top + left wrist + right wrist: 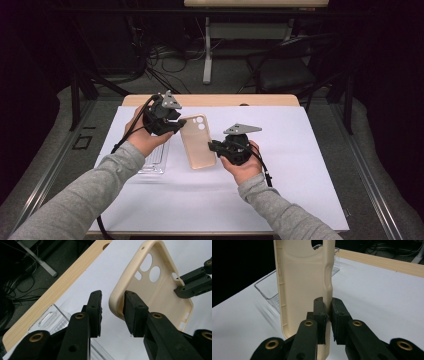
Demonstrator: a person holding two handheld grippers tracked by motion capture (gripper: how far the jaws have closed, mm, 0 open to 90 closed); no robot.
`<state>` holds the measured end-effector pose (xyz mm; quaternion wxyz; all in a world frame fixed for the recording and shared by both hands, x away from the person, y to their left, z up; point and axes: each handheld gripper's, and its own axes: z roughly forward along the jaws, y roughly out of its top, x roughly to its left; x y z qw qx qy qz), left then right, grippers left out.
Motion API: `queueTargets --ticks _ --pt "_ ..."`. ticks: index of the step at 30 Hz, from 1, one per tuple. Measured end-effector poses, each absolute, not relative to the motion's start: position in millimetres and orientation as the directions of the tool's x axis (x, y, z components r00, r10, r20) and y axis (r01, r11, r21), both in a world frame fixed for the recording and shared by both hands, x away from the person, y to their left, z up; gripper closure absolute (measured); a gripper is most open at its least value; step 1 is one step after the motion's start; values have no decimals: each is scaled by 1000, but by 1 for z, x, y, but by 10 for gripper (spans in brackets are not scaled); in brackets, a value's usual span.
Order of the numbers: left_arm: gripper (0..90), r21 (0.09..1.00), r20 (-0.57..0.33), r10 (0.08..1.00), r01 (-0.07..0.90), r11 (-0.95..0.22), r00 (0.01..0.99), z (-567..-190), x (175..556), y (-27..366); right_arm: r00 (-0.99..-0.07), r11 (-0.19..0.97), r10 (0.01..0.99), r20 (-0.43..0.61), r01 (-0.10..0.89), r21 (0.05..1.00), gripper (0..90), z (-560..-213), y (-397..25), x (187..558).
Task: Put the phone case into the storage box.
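A wooden table (pixel 210 100) bears a white sheet (pixel 300 165) and a clear tray (pixel 152 162)

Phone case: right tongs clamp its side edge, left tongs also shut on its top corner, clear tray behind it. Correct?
Not quite. The left tongs are open: in the left gripper view one jaw sits inside the phone case, the other stands clear. The right tongs do clamp its edge, and the clear tray lies behind.

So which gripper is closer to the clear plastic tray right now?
Left. The left gripper is held just above the clear tray's far end, while the right gripper is across the beige phone case, clamped on its edge.
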<state>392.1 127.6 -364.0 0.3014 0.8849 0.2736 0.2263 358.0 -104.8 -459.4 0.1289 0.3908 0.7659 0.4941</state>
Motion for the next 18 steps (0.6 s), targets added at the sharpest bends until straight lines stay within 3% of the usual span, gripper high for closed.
queueTargets --ticks 8,18 --pt "731 660 232 624 350 -664 746 -363 392 128 -662 204 725 189 469 859 835 -459 -104 357" --pt "680 669 200 651 384 -637 732 -363 393 130 -658 197 728 191 468 861 835 -460 -104 357"
